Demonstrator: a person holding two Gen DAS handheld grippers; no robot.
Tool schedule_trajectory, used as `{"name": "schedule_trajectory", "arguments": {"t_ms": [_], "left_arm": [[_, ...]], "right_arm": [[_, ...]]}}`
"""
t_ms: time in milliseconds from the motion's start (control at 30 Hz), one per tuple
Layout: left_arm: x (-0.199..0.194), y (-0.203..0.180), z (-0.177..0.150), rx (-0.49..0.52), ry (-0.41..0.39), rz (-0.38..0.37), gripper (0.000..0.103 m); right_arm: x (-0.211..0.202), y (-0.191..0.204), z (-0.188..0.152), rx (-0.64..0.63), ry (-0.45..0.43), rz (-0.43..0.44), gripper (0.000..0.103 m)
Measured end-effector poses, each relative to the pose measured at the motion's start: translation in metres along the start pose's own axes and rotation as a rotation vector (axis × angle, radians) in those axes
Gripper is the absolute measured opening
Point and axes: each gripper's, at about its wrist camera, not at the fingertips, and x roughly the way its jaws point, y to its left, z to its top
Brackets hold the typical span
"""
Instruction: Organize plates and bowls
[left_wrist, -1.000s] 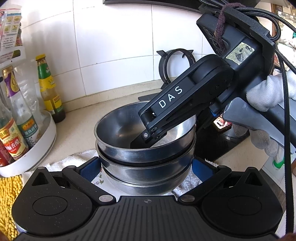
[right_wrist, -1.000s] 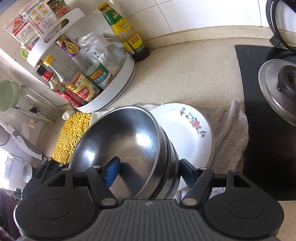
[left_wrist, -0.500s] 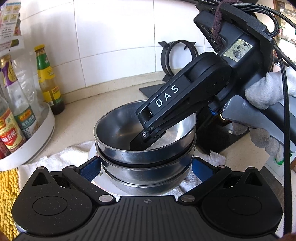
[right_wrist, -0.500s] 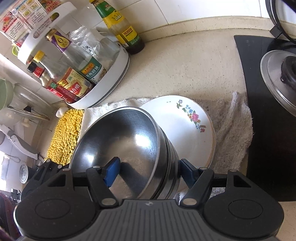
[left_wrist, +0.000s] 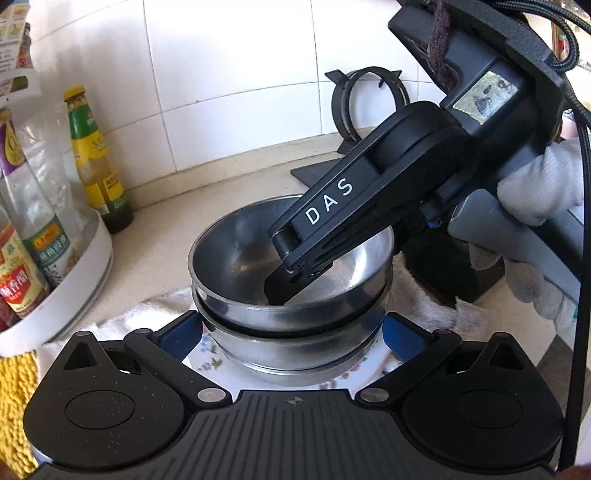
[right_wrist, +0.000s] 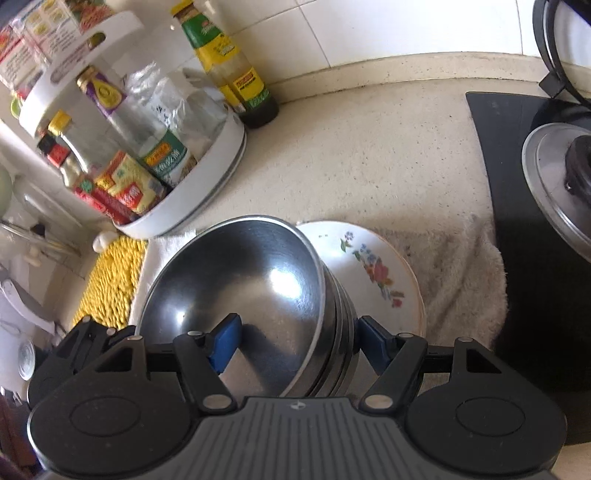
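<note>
Left view: jaws of the left gripper (left_wrist: 291, 334) spread either side of stacked steel bowls (left_wrist: 291, 295) on a flowered plate (left_wrist: 207, 363); right gripper (left_wrist: 295, 266) dipping in from 2 o'clock; sauce bottle (left_wrist: 98, 162) at 10.

Right view: jaws spread astride the bowls' rim, one pad (right_wrist: 223, 341) inside; bottle rack (right_wrist: 207, 177) at 10, stove (right_wrist: 535, 229) at 3.

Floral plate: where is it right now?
In the right wrist view, the floral plate lies on the towel, under and right of the steel bowl stack, left of the stove.

rack (right_wrist: 221, 177) left, stove (right_wrist: 517, 221) right, counter (right_wrist: 369, 155) btwn
</note>
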Motion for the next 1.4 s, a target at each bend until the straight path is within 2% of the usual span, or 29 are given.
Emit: {"name": "schedule_trajectory", "arguments": {"t_ms": [133,333,533,900,1200,1400], "left_arm": [[-0.002,0.007,0.000,-0.006,0.006,-0.023,0.102],[-0.007,0.008,0.000,-0.010,0.014,-0.012,0.102],[-0.015,0.016,-0.007,-0.083,0.048,0.007,0.103],[-0.040,0.016,-0.005,-0.183,0.013,0.058,0.103],[-0.063,0.018,-0.004,-0.186,-0.046,0.110,0.103],[-0.081,0.026,-0.010,-0.228,-0.057,0.087,0.103]], "right_arm": [[-0.005,-0.001,-0.002,0.007,0.008,0.007,0.084],[-0.017,-0.002,-0.004,0.010,-0.016,0.008,0.084],[-0.043,-0.001,-0.017,-0.008,-0.065,0.010,0.084],[-0.083,0.017,-0.044,-0.066,-0.173,0.002,0.084],[-0.113,0.039,-0.087,-0.078,-0.275,-0.091,0.089],[-0.118,0.049,-0.115,-0.033,-0.289,-0.105,0.089]]}}
